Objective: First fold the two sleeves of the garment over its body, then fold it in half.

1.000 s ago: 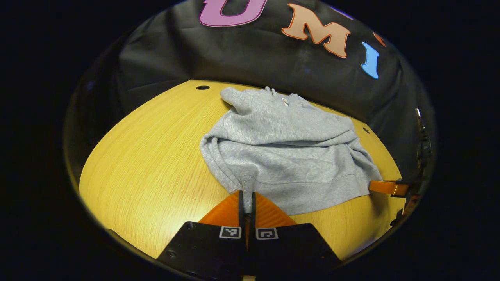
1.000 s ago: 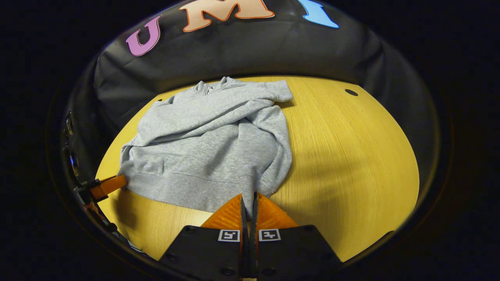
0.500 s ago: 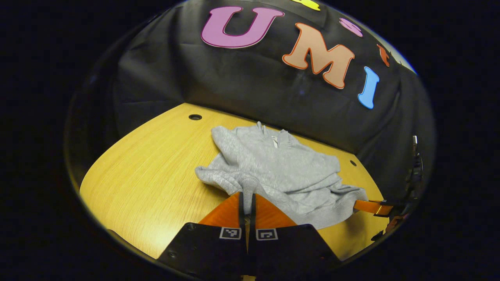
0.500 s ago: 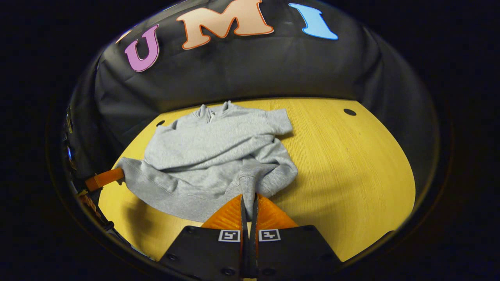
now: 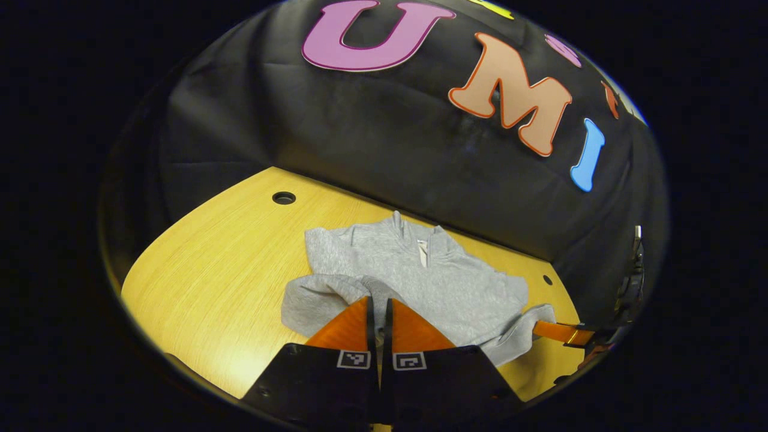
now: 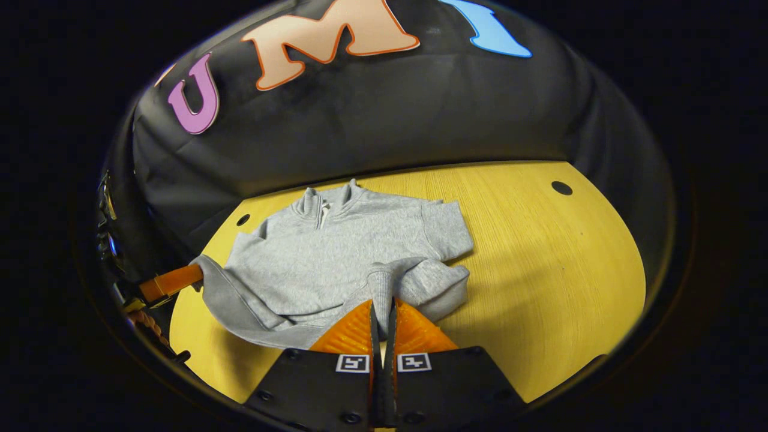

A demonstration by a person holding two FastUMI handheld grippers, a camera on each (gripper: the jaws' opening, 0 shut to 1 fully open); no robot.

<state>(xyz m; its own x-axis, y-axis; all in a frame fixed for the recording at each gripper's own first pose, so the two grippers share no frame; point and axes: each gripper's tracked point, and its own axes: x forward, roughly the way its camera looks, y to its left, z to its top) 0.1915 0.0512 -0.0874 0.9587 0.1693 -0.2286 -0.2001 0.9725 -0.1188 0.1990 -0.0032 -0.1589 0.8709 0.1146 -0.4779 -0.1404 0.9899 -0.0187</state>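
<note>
A yellow wood-grain table (image 5: 216,252) spreads across the booth, its grain running in fine lines. A round dark hole (image 5: 283,197) sits in its far left corner in the left gripper view, and a smaller hole (image 5: 547,279) lies near the far right edge. In the right gripper view the table (image 6: 552,264) shows a hole (image 6: 561,188) at far right and another hole (image 6: 242,220) at far left

We see the garment (image 6: 336,252) in a light heather grey, with a small white strip at its collar opening. The counter (image 6: 540,264) is yellow wood with fine grain lines and small dark round holes. Our right tongs (image 6: 382,312) have orange fingers on a black body with two black-and-white square markers; our left tongs (image 5: 378,312) look the same.
</note>
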